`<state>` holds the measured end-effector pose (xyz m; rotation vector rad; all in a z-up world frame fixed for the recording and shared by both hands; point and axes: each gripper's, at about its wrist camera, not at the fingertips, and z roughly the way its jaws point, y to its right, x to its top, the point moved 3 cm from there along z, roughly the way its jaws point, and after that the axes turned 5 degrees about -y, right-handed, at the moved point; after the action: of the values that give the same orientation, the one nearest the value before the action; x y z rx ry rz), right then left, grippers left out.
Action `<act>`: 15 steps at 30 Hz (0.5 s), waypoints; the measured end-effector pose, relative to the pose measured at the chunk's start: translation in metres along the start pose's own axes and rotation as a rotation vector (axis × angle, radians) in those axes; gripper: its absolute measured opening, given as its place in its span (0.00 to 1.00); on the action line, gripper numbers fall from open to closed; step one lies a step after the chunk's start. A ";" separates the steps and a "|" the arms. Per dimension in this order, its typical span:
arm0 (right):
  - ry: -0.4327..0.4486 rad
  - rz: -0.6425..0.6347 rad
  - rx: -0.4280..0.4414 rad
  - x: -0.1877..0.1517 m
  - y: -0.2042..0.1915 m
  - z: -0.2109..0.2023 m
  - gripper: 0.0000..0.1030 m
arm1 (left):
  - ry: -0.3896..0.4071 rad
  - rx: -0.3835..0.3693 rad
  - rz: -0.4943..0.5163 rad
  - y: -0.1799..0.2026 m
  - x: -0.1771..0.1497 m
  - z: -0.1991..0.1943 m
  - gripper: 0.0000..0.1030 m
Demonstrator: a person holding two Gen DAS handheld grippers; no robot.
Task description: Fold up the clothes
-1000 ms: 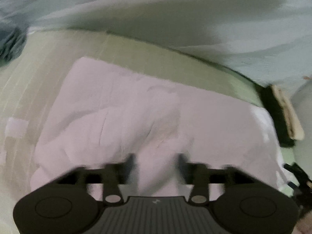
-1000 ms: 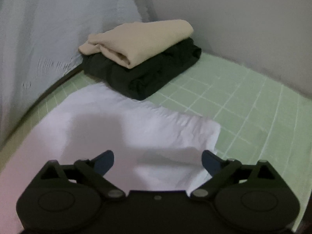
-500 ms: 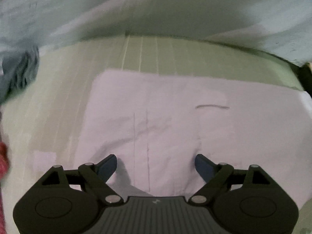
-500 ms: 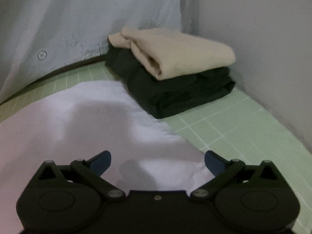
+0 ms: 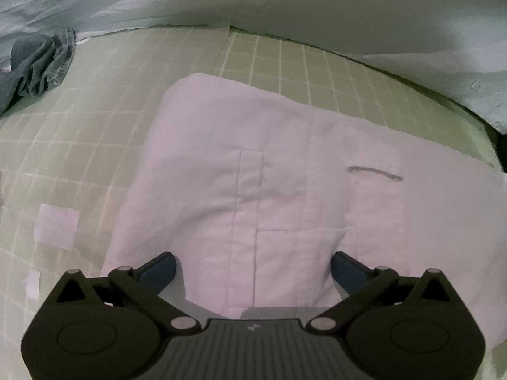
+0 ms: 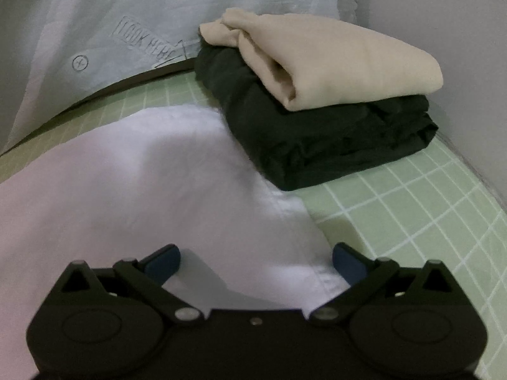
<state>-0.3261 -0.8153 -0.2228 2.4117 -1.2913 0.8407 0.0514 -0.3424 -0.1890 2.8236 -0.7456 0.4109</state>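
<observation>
Both claws are hanging over the white garment (image 5: pixel 269 174), which is lying flat on the green grid mat (image 5: pixel 95 120). Your left claw (image 5: pixel 253 266) is pointing steeply down with its jaws spreading to their widest; the cloth is lying under the gap, but the blue pads (image 5: pixel 158 269) are pressing on nothing. Beneath it you are looking at a stitched placket and a pocket with a dark line along its top.

Your right claw (image 6: pixel 256 261) is standing wide too, holding nothing, over the garment's right-hand corner, where a hemmed edge is running past the right pad (image 6: pixel 348 266). Whether that pad is brushing the hem is hard to say from this angle.

Just beyond that edge, a folded black garment (image 6: pixel 317 145) is sitting on the mat with a folded beige one (image 6: pixel 332 63) stacked on top, close to the wall (image 6: pixel 443 15). A pale blue sheet (image 6: pixel 126 15) is hanging along the back. In the left view, a crumpled grey-blue cloth (image 5: pixel 38 66) is lying at the mat's far left corner, well apart from the white garment, and a small white patch (image 5: pixel 57 224) is showing on the mat beside it.
</observation>
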 end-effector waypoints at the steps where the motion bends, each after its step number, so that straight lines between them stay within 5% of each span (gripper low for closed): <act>1: 0.001 0.003 -0.002 0.000 -0.001 0.000 1.00 | -0.003 0.004 -0.001 0.000 0.000 0.001 1.00; 15: -0.046 -0.054 0.027 -0.006 -0.015 -0.009 0.97 | 0.030 0.006 -0.029 -0.005 -0.002 0.006 1.00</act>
<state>-0.3194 -0.7982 -0.2192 2.4897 -1.2323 0.7972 0.0538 -0.3388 -0.1961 2.8234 -0.6980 0.4505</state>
